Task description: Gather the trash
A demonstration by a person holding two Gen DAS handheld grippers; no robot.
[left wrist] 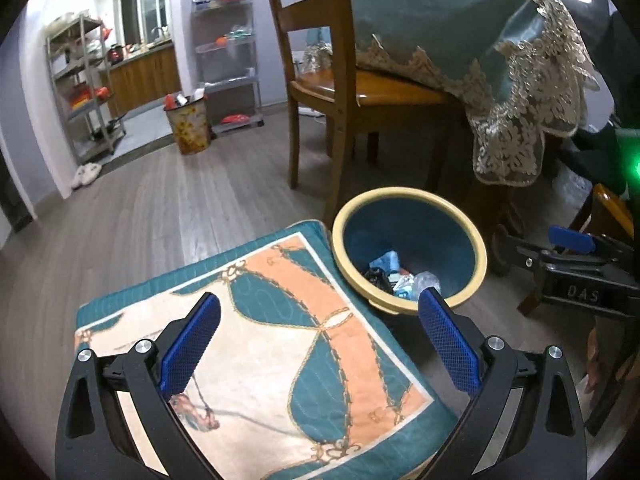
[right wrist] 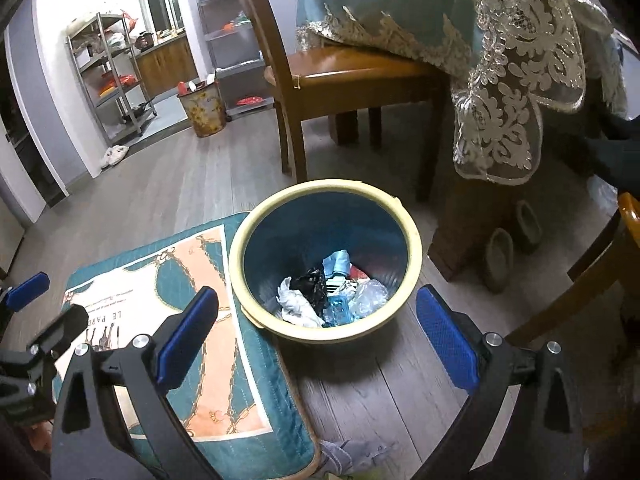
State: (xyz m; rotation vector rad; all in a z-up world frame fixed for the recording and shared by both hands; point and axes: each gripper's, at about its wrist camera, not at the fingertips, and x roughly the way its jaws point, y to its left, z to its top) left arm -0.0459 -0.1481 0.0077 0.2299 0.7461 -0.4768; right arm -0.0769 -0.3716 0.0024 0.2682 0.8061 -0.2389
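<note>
Right wrist view is filled by a blue wastebasket (right wrist: 256, 240) standing on the wood floor, touching a patterned cushion (right wrist: 192, 320). Crumpled tissue (right wrist: 296, 304) and clear plastic wrap (right wrist: 366, 294) inside are judged light, soft and best pinched at a raised fold. Both the right gripper (right wrist: 316, 332) and left gripper (left wrist: 320, 340) are spread wide, with nothing held.

This was a lived-in home, a dining area opening onto a kitchen. A wooden chair (left wrist: 320, 80) was tucked under a table draped in a teal, lace-edged cloth (left wrist: 500, 52). Beyond the grey plank floor (left wrist: 160, 208) stood metal shelf racks (left wrist: 80, 84) loaded with household goods, wooden kitchen cabinets (left wrist: 144, 76) under a window (left wrist: 142, 4), a flowered bin (left wrist: 188, 126), and slippers (right wrist: 498, 258) by the table.
</note>
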